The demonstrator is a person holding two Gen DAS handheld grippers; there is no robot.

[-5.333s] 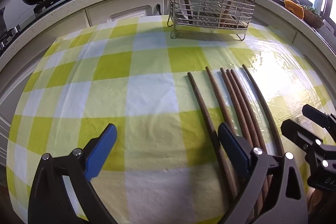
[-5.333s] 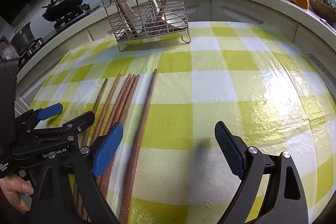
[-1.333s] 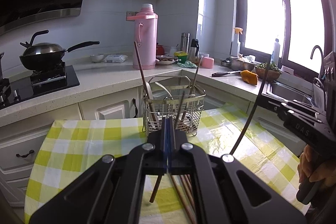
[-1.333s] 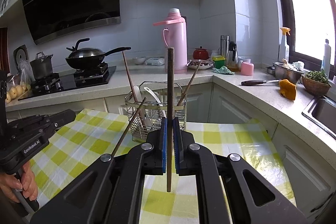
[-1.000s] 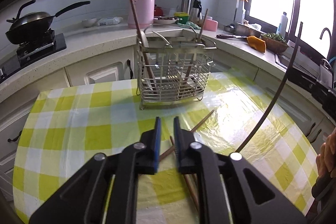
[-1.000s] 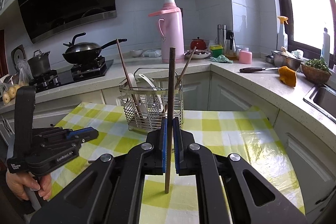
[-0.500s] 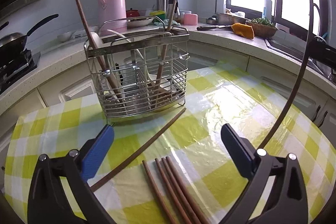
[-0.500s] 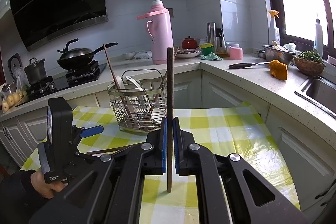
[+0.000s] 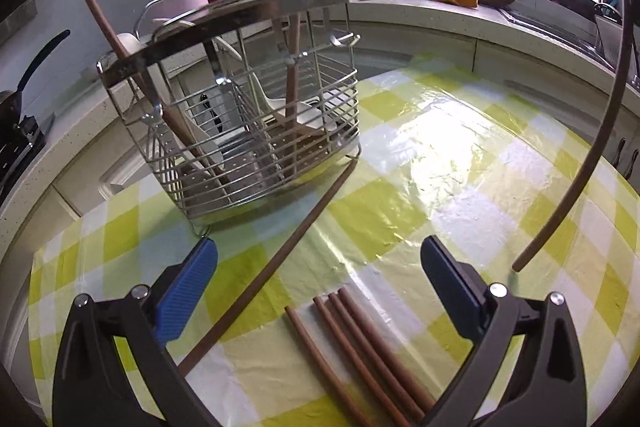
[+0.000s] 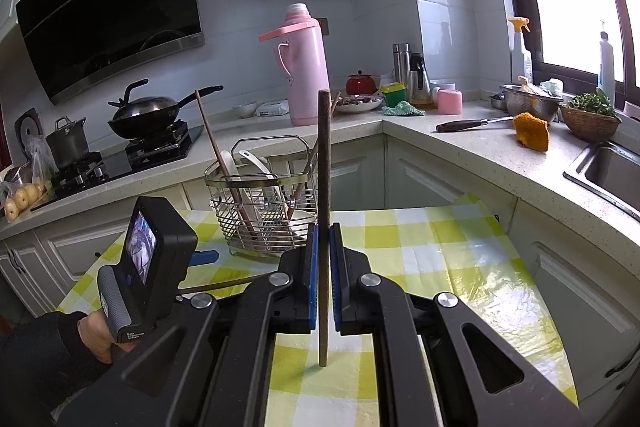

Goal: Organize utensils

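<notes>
Two chopsticks stand in wire rack.

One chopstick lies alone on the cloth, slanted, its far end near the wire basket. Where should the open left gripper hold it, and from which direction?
Judging by its pose, grip the lone chopstick around its middle. It lies flat and slanted, so bring the left gripper down from above with its jaws across the stick. The middle is free: the far end reaches the wire basket foot, and the four chopsticks lie apart to its right.

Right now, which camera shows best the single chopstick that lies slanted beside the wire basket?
The left wrist view: the slanted chopstick lies full length below the wire basket. The right wrist view shows only a short piece.
</notes>
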